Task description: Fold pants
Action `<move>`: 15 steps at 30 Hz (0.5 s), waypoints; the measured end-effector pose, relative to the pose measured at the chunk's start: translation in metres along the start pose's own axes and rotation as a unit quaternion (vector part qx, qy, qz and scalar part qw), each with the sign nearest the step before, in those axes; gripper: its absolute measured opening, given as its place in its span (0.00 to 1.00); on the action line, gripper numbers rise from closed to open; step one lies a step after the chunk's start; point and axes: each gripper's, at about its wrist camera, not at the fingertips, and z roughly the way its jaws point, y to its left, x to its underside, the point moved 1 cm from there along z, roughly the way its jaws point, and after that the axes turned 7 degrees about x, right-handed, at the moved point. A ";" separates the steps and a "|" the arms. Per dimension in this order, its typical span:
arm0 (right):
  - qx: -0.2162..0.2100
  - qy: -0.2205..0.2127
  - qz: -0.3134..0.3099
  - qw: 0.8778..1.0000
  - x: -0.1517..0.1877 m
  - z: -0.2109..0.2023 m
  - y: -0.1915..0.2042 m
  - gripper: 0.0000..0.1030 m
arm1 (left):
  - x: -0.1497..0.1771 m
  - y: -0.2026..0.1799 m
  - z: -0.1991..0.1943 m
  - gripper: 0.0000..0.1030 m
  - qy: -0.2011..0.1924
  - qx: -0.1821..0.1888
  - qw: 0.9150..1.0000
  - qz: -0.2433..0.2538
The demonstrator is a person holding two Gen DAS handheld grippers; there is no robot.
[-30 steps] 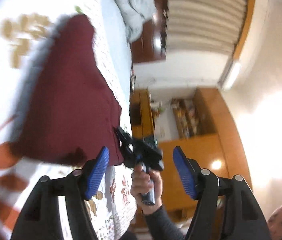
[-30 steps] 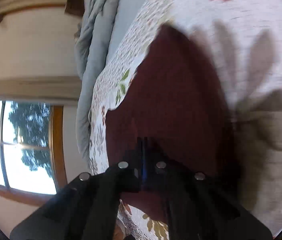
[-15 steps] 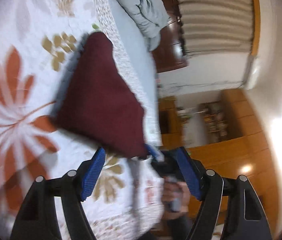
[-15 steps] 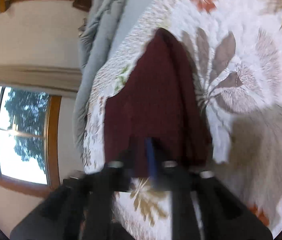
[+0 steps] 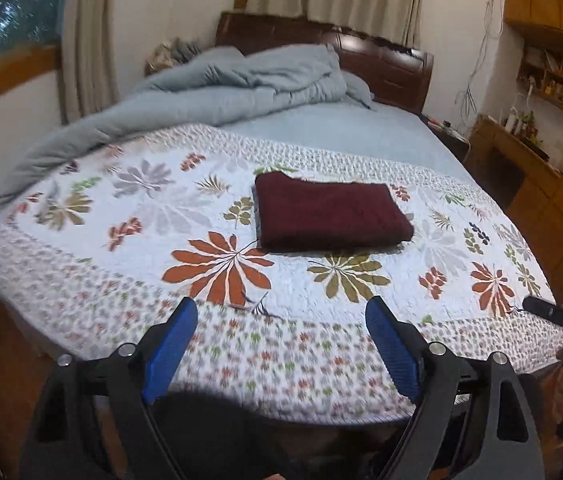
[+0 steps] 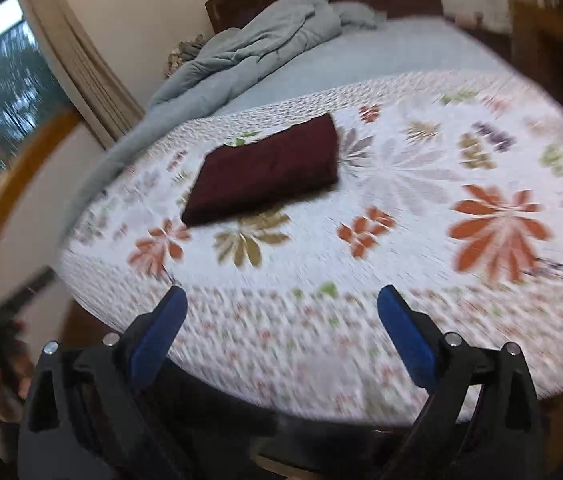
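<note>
The dark red pants (image 5: 329, 213) lie folded into a compact rectangle on the floral quilt (image 5: 217, 264), near the middle of the bed. They also show in the right wrist view (image 6: 269, 170). My left gripper (image 5: 281, 320) is open and empty, held back over the bed's foot edge, well short of the pants. My right gripper (image 6: 281, 308) is open and empty, also back at the foot edge. Part of the right gripper shows at the far right of the left wrist view (image 5: 557, 314).
A crumpled grey-blue duvet (image 5: 209, 84) lies at the head of the bed before a dark wooden headboard (image 5: 385, 64). Wooden shelves and a cabinet (image 5: 537, 128) stand to the right. A window with curtains (image 6: 9, 92) is on the left.
My right gripper let go of the pants and opened. Both grippers pulled back from the pants to the foot of the bed and turned upright. The pants now lie folded flat.
</note>
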 end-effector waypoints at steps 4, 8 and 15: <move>0.054 -0.050 -0.004 0.997 0.034 -0.052 0.021 0.97 | 0.018 -0.020 -0.037 0.84 -0.020 -0.008 1.000 -0.003; 0.051 -0.068 -0.043 0.995 0.048 -0.094 0.049 0.97 | 0.031 -0.032 -0.062 0.84 -0.001 -0.010 1.000 -0.007; 0.077 -0.096 -0.086 0.989 0.049 -0.152 0.081 0.97 | 0.041 -0.051 -0.116 0.84 -0.030 -0.015 0.999 0.026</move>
